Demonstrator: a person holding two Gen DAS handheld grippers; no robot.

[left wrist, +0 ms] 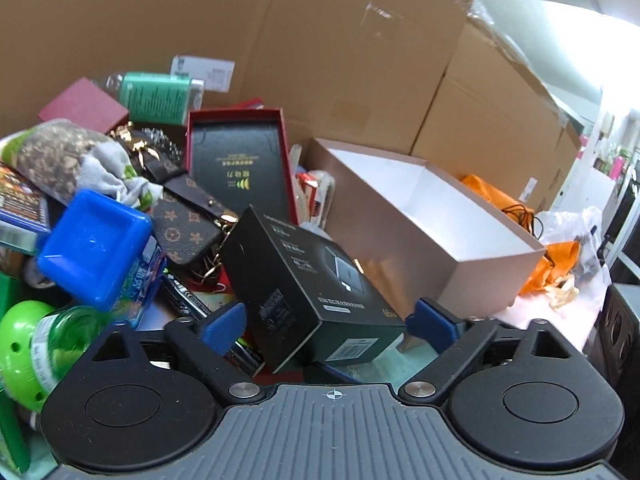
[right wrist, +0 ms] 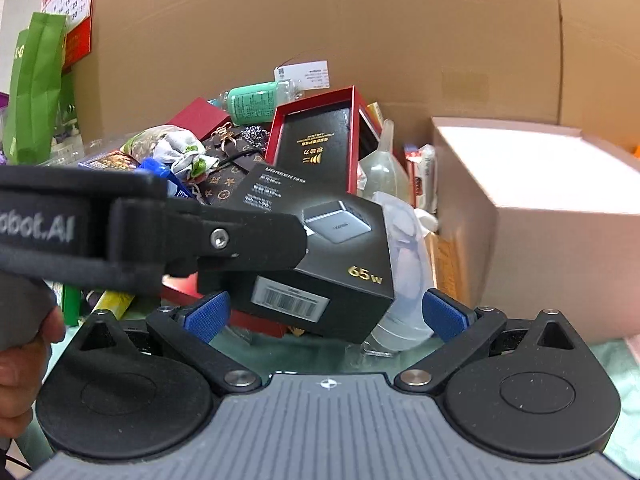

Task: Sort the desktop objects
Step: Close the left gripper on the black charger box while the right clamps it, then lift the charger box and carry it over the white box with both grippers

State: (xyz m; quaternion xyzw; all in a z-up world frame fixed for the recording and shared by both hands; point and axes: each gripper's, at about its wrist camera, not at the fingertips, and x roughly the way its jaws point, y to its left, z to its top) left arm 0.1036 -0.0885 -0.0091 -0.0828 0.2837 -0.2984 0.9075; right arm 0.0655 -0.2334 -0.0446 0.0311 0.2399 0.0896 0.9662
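A: Premises, type? Storeroom or packing area, probably of an office or small shop.

B: Evidence?

A: Large cardboard cartons point(left wrist: 360, 52) stacked along the wall; red wall calendar point(right wrist: 68, 4); open empty gift box point(left wrist: 432, 216); orange bags point(left wrist: 500, 200); cluttered table of boxed goods, including a charger box point(right wrist: 320, 240).

B: And the far right?

A: Blurred; possibly a corridor.
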